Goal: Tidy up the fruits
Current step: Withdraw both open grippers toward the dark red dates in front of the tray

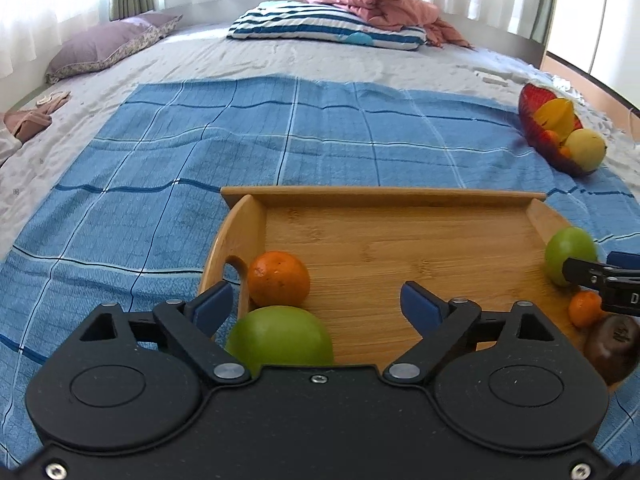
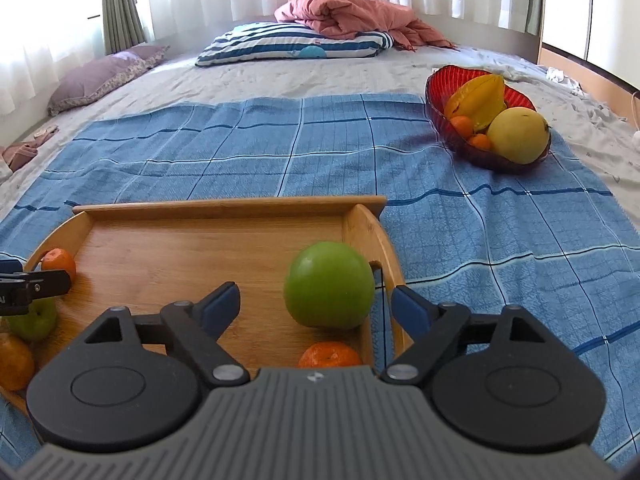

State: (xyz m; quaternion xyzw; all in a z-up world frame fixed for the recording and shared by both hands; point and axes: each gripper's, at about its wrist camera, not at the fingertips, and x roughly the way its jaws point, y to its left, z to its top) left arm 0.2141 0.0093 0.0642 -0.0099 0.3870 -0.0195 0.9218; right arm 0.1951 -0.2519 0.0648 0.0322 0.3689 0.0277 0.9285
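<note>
1. Fruits lie in two places: loose ones on the wooden tray (image 2: pixel 216 208) close in, others in the red bowl (image 2: pixel 436 92) farther off on the blue blanket (image 2: pixel 280 152).
2. Nearest the right claw (image 2: pixel 316 308), whose fingers stand wide apart and empty, sits a small orange (image 2: pixel 330 354) under its body, and just beyond it a green apple (image 2: pixel 330 284) between the finger tips, against the tray's right wall.
3. The step in hand looks like taking that apple. Judging by the layout, push the claw forward until both pads flank the apple's widest part, then squeeze gently; round, smooth skin may slip.
4. Mind the tray's curved handle (image 2: pixel 384 276) just beside the right finger: it could catch there.
5. The left claw (image 1: pixel 316 308) also stands apart and empty, with a second green apple (image 1: pixel 280 338) and an orange (image 1: pixel 279 279) at the tray's left end, and a dark fruit (image 1: pixel 612 344) near the right.
6. Farthest, the bowl holds a star fruit (image 2: pixel 478 100), a yellow fruit (image 2: pixel 518 134) and small oranges; it probably is the goal, so lift well clear of the tray wall.
</note>
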